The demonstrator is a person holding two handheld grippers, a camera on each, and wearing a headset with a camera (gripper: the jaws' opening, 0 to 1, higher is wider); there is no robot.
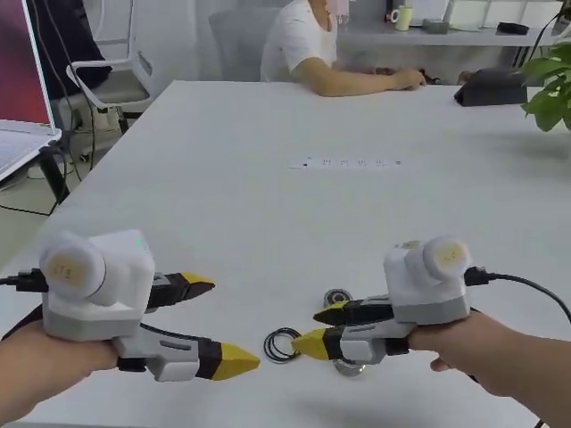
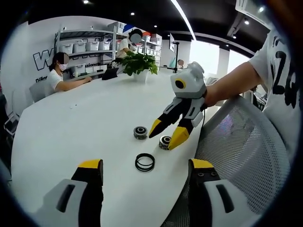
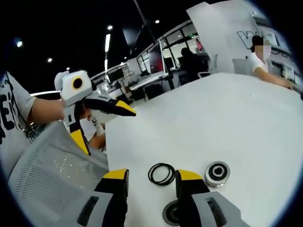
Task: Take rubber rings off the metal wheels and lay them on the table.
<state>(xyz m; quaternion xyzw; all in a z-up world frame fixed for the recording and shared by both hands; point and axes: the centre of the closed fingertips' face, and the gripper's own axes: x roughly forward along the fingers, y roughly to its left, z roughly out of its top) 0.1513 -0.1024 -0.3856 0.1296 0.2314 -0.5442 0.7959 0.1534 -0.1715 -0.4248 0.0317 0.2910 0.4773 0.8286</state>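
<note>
The left tool [image 1: 227, 323] is held with its jaws apart, nothing gripped. The right tool [image 1: 310, 330] is spread too, and empty. The rubber rings [image 1: 282, 344] are seen flat on the counter [image 1: 268, 196], just ahead of both tools' tips. One metal wheel [image 3: 218, 173] is spotted beside the right tool's jaw, and a second wheel [image 3: 168, 213] low between its jaws.

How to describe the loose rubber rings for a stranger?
On the white table, look near its front edge, between the left gripper and right gripper. The rubber rings lie beside two metal wheels: thin, flat black loops, not thick shiny discs.
</note>
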